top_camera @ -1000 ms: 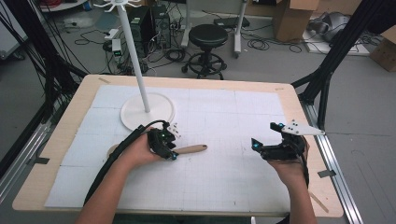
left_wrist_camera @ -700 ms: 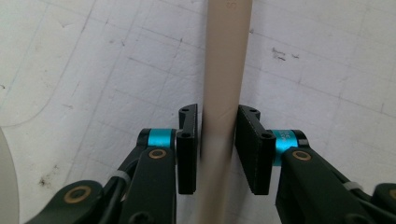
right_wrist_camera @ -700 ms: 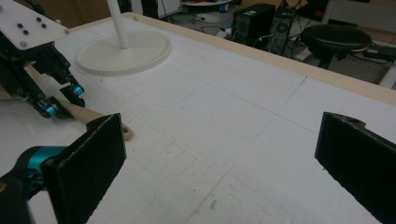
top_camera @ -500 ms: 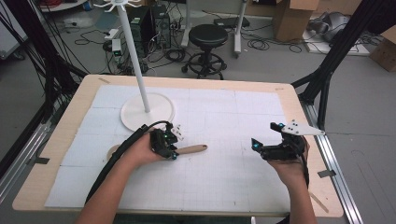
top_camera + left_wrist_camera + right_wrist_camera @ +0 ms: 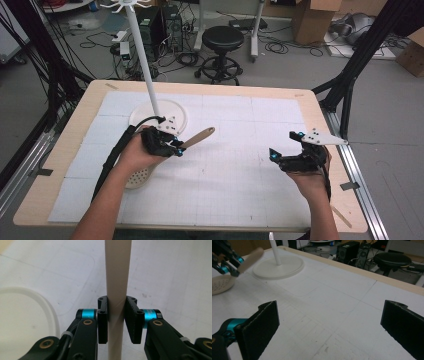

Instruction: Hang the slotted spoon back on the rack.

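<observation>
Gripping the slotted spoon (image 5: 165, 152), left gripper's (image 5: 176, 149) fingers (image 5: 103, 320) clench; right gripper's (image 5: 282, 152) spread.

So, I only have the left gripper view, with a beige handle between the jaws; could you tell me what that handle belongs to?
Observer: It belongs to a slotted spoon; its perforated white head shows beside the left hand.
Operator: Thank you. How is the right gripper placed?
Observer: The right gripper is over the table's right side, with its jaws wide open and nothing between them.
Operator: And the white disc at my left?
Observer: That is the round base of a stand, whose thin white pole rises tall from it.
</observation>
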Available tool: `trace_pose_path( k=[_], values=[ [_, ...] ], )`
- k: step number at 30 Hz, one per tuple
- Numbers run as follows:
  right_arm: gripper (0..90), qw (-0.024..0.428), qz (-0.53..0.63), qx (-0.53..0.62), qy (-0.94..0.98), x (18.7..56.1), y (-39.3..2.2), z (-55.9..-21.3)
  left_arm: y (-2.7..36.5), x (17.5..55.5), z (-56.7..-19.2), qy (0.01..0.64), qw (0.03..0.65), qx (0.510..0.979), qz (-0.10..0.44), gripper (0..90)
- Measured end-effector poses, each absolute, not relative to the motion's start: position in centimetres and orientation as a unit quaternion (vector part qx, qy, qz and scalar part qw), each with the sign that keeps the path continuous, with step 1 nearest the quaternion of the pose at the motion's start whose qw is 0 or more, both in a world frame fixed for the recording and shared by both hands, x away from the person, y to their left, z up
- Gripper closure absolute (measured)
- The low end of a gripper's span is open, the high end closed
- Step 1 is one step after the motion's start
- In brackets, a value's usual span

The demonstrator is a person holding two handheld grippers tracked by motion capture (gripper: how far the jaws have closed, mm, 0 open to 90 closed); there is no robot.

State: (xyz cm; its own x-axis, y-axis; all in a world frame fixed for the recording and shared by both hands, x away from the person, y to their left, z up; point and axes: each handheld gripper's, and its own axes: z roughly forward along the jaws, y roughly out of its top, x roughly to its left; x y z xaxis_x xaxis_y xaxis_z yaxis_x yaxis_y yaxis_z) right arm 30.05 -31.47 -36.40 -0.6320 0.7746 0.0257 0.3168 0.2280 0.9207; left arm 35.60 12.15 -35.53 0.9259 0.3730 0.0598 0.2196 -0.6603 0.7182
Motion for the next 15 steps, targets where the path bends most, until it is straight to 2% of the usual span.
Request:
trace_pose_path(
  k=[7,15],
  values=[
    [0.8,0.227,0.503,0.365,0.75,29.9,-31.4,-36.3,13.9,34.9,-33.5,0.17,0.435,0.875,0.13,74.2],
    [0.8,0.224,0.504,0.366,0.749,30.0,-31.4,-36.4,15.5,34.6,-32.0,0.181,0.476,0.85,0.131,74.3]
  ],
)
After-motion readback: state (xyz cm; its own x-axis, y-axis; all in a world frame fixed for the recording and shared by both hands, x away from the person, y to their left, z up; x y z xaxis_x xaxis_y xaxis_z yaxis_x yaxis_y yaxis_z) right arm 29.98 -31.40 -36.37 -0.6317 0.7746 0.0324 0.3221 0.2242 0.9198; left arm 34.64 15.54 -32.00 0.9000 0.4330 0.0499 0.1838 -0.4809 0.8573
